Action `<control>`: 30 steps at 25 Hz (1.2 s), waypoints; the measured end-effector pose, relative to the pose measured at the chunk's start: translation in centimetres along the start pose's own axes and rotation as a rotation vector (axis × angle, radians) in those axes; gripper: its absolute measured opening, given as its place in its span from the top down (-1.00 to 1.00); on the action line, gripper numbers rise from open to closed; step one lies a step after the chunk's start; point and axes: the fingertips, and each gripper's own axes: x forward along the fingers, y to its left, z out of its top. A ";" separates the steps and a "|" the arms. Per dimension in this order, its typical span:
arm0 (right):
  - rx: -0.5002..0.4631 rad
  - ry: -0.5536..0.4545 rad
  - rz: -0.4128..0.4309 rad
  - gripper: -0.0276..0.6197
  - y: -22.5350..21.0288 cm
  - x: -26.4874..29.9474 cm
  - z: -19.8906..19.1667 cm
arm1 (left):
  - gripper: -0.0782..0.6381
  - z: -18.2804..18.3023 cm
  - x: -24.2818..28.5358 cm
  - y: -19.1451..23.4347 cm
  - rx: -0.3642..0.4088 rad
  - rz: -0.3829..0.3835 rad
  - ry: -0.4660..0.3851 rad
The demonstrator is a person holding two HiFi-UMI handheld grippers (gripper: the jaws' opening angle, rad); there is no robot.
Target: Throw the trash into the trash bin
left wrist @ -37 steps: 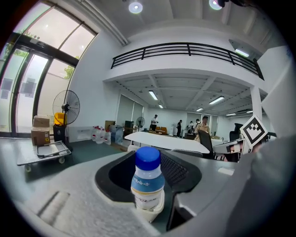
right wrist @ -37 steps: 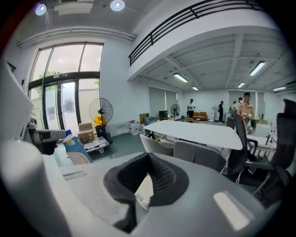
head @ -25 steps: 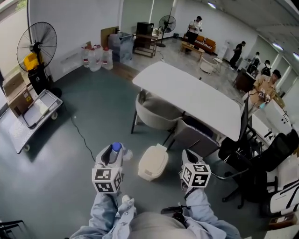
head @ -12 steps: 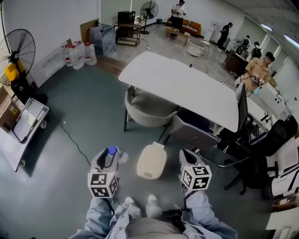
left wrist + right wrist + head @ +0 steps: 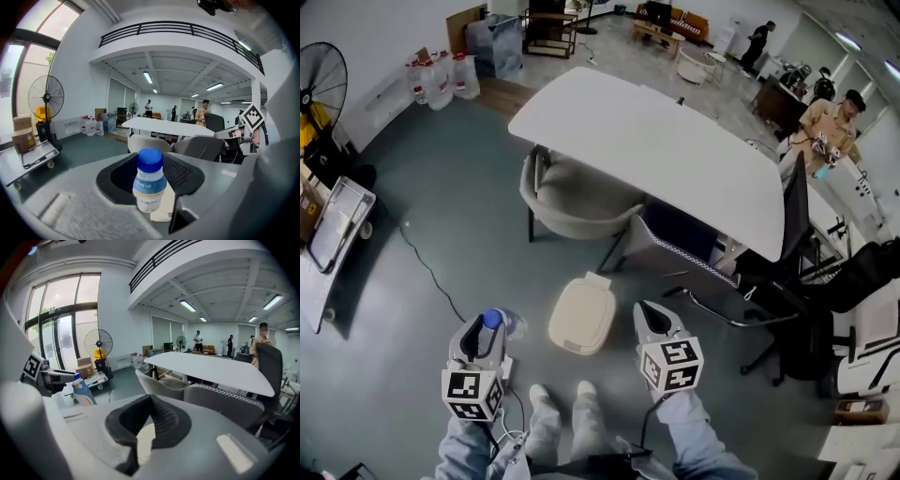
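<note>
Head view: the left gripper [image 5: 485, 328] pinches the blue-capped bottle [image 5: 492, 320] upright between half-spread jaws, just left of the cream trash bin [image 5: 582, 317] on the floor; the right gripper [image 5: 653, 314] flanks the bin on the other side, tips together, carrying nothing; the lid looks shut, so I reckon a release now lands the bottle on top and it rolls away; that lid wants lifting first. Left gripper view: pads press the bottle's label from both sides, cap standing proud; the bin is mostly hidden behind it, only a cream scrap showing below. Right gripper view: jaws meet at the tips, a sliver of bin visible through the gap; whether the lid works by hinge or pedal, I cannot tell.
</note>
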 end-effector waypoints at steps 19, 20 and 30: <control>0.112 0.188 0.087 0.91 0.2 13.9 -23.3 | 0.28 -21.8 11.6 -0.2 -0.055 0.110 0.070; 0.116 0.195 0.099 0.91 0.6 14.3 -24.6 | 0.28 -23.1 12.0 0.0 -0.057 0.113 0.075; 0.151 0.296 0.104 0.91 4.3 18.5 -35.0 | 0.28 -33.1 12.8 2.0 -0.059 0.098 0.199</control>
